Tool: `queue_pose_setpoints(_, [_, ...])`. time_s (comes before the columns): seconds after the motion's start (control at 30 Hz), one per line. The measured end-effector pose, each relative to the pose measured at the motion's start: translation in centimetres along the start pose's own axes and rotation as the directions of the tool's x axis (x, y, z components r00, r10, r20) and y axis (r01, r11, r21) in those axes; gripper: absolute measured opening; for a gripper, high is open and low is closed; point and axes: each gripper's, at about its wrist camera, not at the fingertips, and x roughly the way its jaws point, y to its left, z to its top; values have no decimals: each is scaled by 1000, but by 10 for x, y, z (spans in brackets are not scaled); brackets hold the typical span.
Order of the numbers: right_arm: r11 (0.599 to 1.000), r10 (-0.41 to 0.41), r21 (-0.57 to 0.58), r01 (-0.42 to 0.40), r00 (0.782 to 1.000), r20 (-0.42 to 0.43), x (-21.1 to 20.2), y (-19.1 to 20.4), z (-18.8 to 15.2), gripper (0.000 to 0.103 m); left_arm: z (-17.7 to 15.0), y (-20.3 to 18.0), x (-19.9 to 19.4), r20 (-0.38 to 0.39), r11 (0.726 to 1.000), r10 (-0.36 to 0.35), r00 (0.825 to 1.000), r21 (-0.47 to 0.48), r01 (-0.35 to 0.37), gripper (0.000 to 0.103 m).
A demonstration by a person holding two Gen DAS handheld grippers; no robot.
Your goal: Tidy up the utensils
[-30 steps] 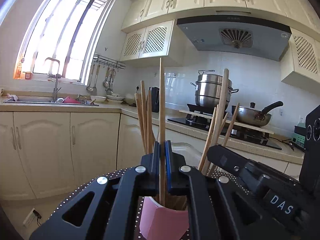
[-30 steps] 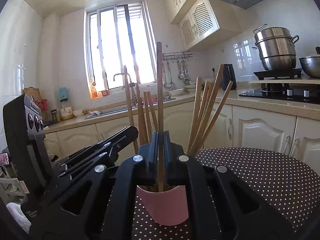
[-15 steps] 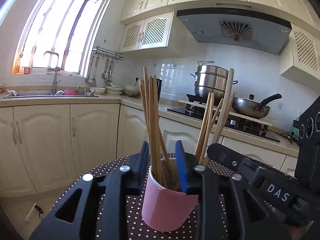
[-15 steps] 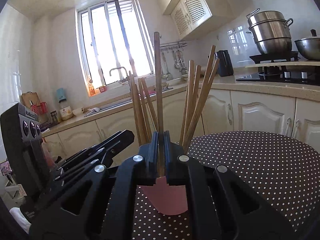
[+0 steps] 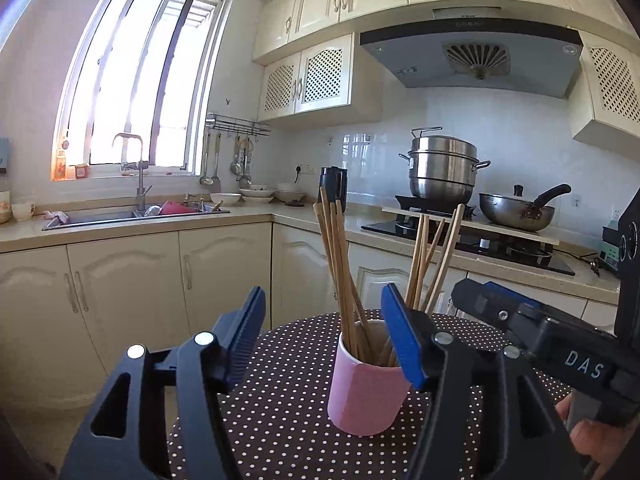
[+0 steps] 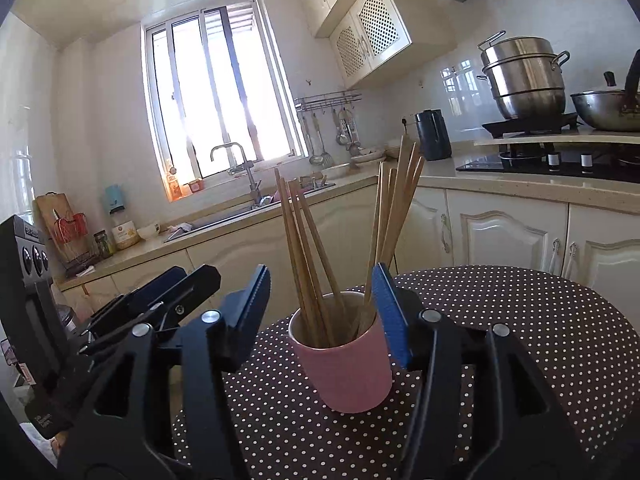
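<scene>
Standing in a pink cup [image 5: 366, 392], wooden chopsticks [image 5: 340, 272] splay; both grippers gape wide, empty

- Cup [image 5: 366, 396]: plain pink outside, pale inside.
- Chopsticks [image 5: 340, 272]: light tan wood.
- Counter [image 6: 520, 344]: dark brown cloth with small white dots.
- Left tool [image 5: 322, 332]: black, with blue pads [image 5: 402, 344].
- Right tool [image 6: 320, 312]: black, blue pads too.
- Cabinets [image 5: 124, 280]: cream.
- Pot [image 5: 444, 172]: shiny steel.
- Kettle [image 6: 432, 136]: dark.
</scene>
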Motion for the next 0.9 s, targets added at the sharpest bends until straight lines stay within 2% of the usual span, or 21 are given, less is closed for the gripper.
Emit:
queue_pose_setpoints(0.13, [1000, -16, -4, 16, 1000, 16, -25, 15, 4, 53, 9, 0, -24, -17, 999, 44, 999, 32, -44, 61])
queue_pose_setpoints(0.27, [999, -45, -25, 45, 998, 37, -58, 33, 6, 55, 19, 0, -56, 1, 997, 60, 998, 44, -60, 63])
queue_pose_setpoints(0.67, [978, -147, -133, 160, 984, 105, -160, 104, 1, 74, 33, -14, -161, 82, 997, 34, 996, 68, -40, 77])
queue_pose_setpoints(0.9, [953, -203, -192, 234, 965, 169, -213, 141, -11, 84, 31, -17, -221, 135, 996, 35, 990, 72, -45, 84])
